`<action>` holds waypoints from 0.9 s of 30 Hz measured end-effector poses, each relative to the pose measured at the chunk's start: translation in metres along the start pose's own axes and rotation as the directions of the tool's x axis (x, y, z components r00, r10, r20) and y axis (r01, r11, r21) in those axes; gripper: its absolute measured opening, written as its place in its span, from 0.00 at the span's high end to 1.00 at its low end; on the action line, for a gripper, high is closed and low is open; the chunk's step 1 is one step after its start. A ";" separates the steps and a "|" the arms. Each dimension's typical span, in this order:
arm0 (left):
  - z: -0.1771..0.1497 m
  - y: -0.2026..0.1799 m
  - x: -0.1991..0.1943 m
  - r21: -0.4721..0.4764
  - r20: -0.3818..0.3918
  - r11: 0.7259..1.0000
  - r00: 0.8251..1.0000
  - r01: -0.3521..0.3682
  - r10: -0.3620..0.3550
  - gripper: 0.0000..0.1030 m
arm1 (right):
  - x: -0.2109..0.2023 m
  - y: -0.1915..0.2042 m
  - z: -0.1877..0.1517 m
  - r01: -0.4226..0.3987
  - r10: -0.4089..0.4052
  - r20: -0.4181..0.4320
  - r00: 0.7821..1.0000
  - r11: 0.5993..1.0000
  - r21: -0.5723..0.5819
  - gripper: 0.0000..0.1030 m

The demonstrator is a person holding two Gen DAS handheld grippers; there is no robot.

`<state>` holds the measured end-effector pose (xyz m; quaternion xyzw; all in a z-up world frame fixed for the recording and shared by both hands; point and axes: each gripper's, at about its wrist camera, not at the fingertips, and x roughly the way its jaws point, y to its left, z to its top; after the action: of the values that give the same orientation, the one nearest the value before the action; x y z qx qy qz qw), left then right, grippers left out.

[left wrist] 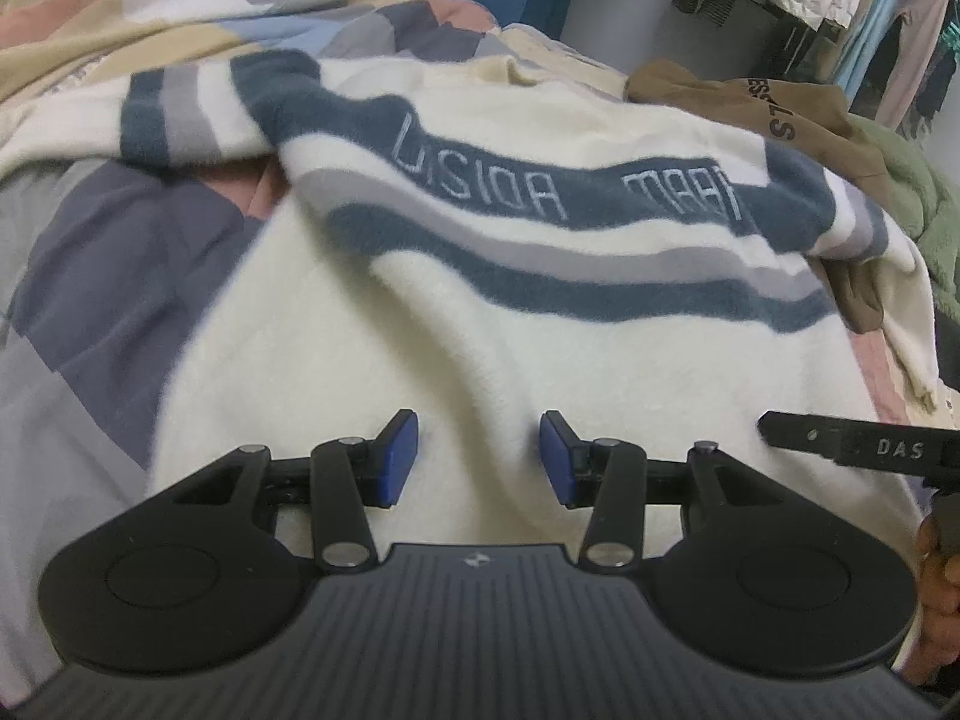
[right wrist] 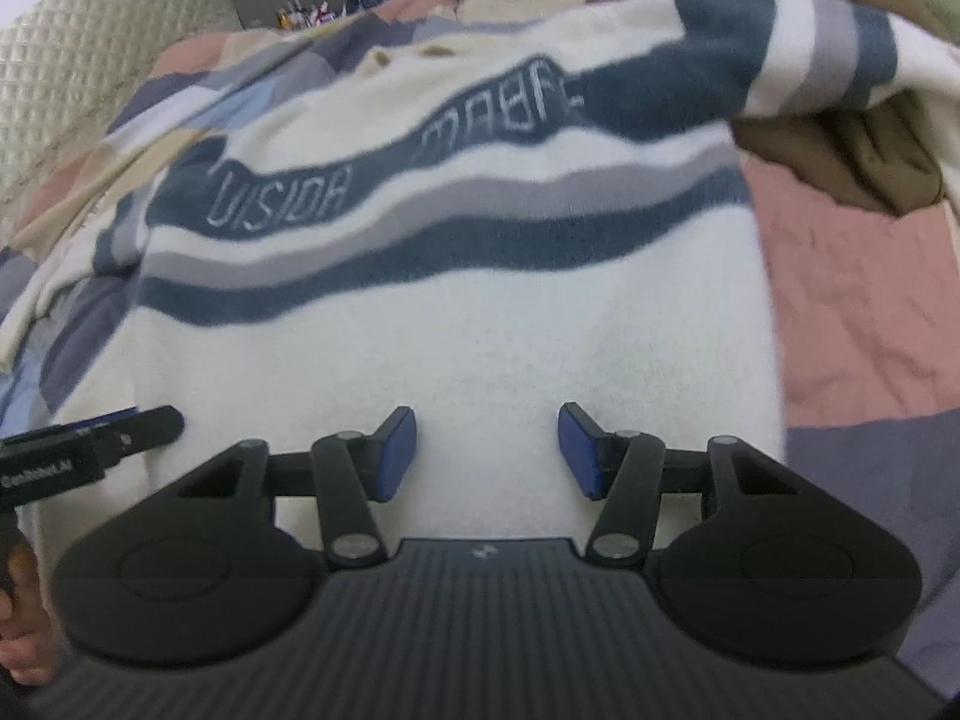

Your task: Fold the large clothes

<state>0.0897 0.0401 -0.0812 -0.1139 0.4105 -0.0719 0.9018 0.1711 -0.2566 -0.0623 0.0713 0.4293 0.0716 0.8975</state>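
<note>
The cream striped sweater (left wrist: 480, 330) lies spread on the bed (left wrist: 90, 312). Both the left tongs (left wrist: 479, 459) and right tongs (right wrist: 487, 453) hover apart, empty, over its hem. Best pinch both hem corners evenly before folding upward.

Left gripper (left wrist: 479, 456): black linkage arms, silver pivot screws, blue pads, ribbed grey body.
Right gripper (right wrist: 487, 451): the same build.
</note>
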 end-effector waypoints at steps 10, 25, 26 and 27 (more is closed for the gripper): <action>-0.002 -0.001 -0.006 0.001 0.011 1.000 1.000 0.000 0.000 0.50 | -0.016 -0.017 0.016 -0.066 0.059 0.058 0.997 0.989 0.130 0.46; -0.001 0.003 -0.013 -0.040 0.030 0.999 0.999 0.032 -0.031 0.50 | -0.050 -0.189 0.091 -0.147 -0.054 0.336 0.940 0.827 0.543 0.11; -0.001 0.003 -0.012 -0.041 0.030 0.999 0.999 0.032 -0.031 0.50 | -0.045 -0.211 0.088 -0.145 -0.087 0.338 0.937 0.784 0.604 0.11; -0.001 0.004 -0.011 -0.044 0.029 0.999 0.999 0.031 -0.030 0.50 | -0.043 -0.229 0.084 -0.122 -0.134 0.333 0.933 0.754 0.645 0.11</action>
<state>0.0823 0.0457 -0.0750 -0.1411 0.3972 -0.0751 0.9037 0.2256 -0.4952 -0.0206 0.3919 0.2559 -0.1005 0.8780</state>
